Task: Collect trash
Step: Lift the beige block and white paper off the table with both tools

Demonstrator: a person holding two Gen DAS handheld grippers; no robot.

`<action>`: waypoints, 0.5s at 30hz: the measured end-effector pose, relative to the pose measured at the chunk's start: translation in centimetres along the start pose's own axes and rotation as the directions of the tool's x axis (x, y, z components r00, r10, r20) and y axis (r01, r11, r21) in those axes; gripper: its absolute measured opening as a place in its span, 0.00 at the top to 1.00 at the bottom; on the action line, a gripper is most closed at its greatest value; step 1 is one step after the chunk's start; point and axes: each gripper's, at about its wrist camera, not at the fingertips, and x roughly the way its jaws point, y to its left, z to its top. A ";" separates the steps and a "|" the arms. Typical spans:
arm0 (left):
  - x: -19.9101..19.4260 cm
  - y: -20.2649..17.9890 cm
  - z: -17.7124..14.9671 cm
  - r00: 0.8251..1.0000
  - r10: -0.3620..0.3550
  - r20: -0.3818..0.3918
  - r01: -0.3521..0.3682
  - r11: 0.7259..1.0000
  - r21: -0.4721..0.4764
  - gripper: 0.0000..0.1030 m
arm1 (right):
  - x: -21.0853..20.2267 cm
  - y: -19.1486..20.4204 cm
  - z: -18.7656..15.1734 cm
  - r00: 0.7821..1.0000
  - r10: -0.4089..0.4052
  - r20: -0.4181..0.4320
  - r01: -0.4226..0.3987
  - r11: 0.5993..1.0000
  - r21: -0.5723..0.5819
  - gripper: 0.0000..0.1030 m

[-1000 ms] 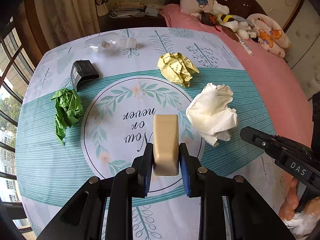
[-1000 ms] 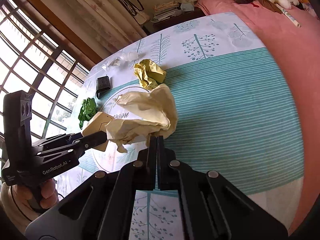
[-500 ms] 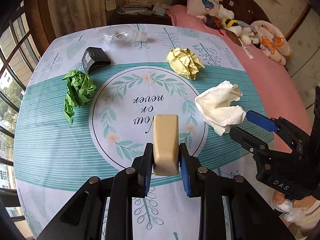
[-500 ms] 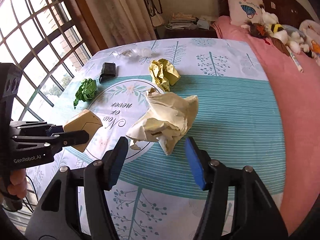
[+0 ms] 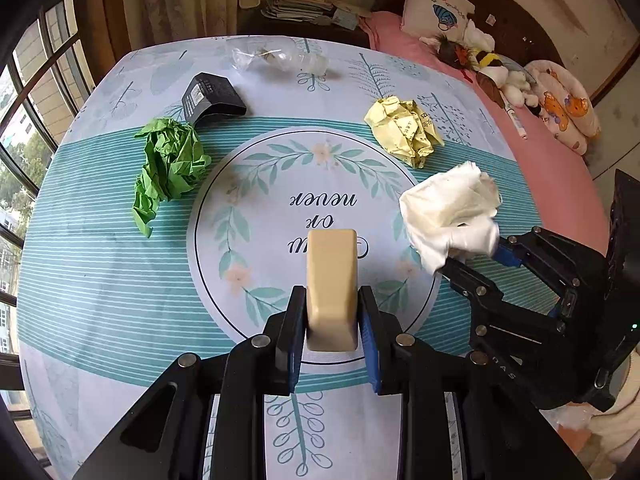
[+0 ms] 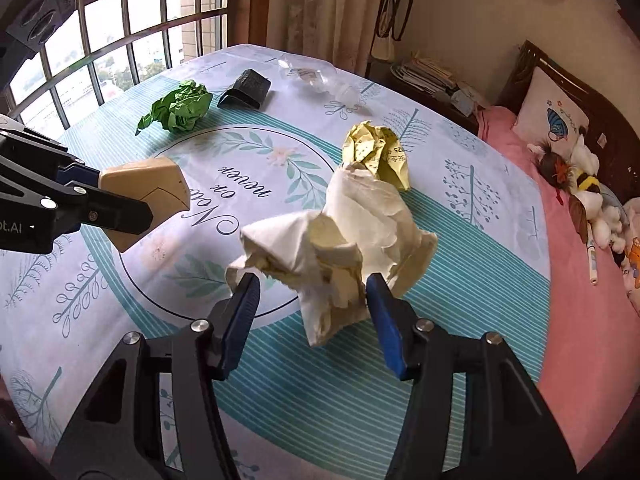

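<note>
Closing on the white wad

Going left to right: our left gripper [image 5: 332, 336] stays clamped on a tan box [image 5: 331, 280] above the counter [image 5: 100, 280], exactly as a second ago. Beyond lie green crumpled paper [image 5: 170, 164], a black carton [image 5: 212, 96], a clear bottle [image 5: 276, 56] and a yellow paper ball [image 5: 404, 130]. Our right gripper [image 6: 312, 312], shut a second ago, then flung wide, is now closing around the white tissue wad [image 6: 340, 248], which sits between its jaws on the counter; we judge that pickup imminent. We see no bin or bag.
</note>
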 end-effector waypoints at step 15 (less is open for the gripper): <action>-5.8 -0.6 -3.9 0.997 -0.065 0.041 0.064 0.998 0.017 0.76 | -5.5 1.5 -0.6 0.988 0.134 0.079 -0.147 0.972 0.182 0.82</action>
